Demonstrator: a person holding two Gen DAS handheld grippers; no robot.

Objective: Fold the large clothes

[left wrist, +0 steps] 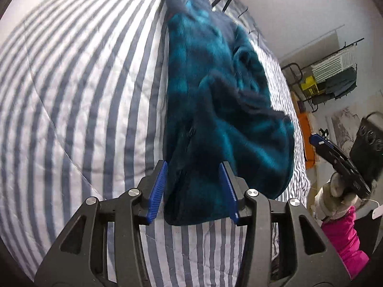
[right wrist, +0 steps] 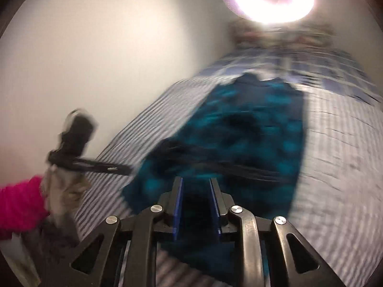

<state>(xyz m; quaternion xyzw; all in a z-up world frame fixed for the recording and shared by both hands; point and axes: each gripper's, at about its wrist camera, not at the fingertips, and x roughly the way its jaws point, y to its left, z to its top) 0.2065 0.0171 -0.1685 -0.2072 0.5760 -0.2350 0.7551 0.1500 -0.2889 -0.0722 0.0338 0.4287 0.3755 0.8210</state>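
Lengthwise, the teal fleece garment (left wrist: 215, 100) lay on the striped bed (left wrist: 79, 91), its long axis running straight away from the left claw (left wrist: 194, 181) toward the far end of the bed. Its near hem sat right between that claw's blue pads (left wrist: 158, 191), which stood spread apart with nothing pinched between them. The left claw was therefore the closer one to the cloth, already lined up with the garment's length.

The right claw (right wrist: 195, 198) hung off to the right side of the bed, its jaws parted too, holding nothing; in its own badly blurred view the garment (right wrist: 239, 124) lay ahead and below. Whether its tips touched the fabric could not be told.

Judging from this layout, a fold would likely bring the near hem forward along that long axis.
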